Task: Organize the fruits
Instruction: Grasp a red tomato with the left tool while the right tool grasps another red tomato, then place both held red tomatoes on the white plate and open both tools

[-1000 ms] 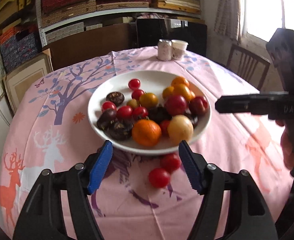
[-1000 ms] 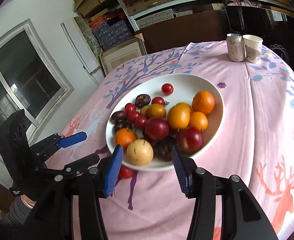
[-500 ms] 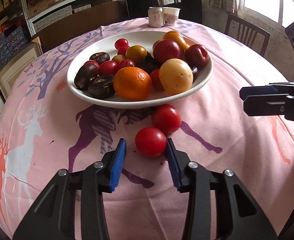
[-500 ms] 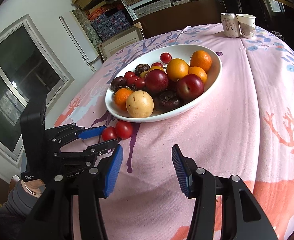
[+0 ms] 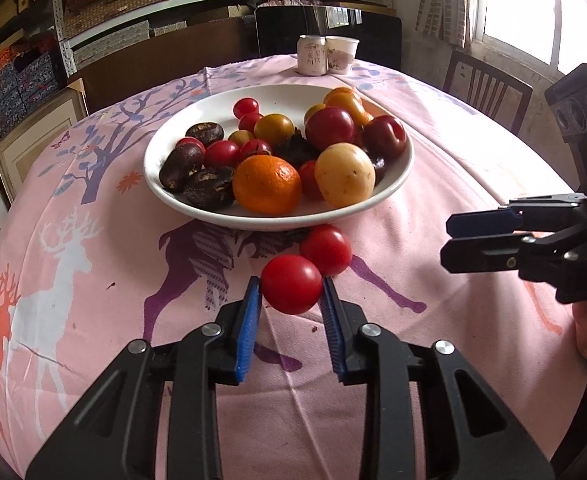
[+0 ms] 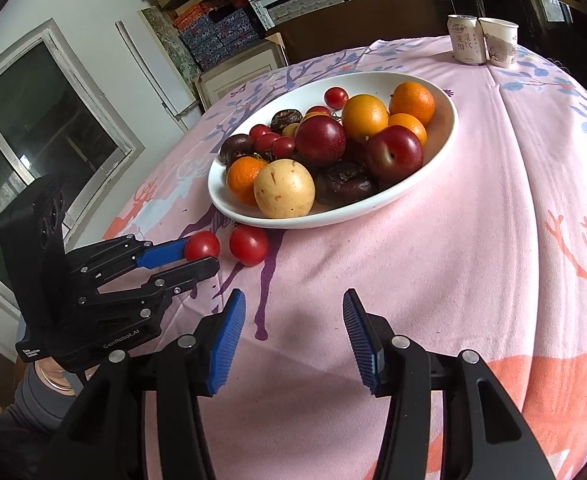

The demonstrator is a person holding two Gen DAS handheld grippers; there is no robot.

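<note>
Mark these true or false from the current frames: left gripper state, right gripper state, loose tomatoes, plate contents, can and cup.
1. The left gripper is shut on a red tomato. True.
2. The right gripper holds an orange. False: its fingers are spread apart over bare tablecloth, holding nothing.
3. A second tomato lies on the cloth just outside the plate. True.
4. The plate holds only tomatoes. False: it also holds oranges, plums, a pale yellow fruit and dark brown fruits.
5. The can and paper cup stand on the plate. False: they stand on the cloth beyond the plate.
</note>
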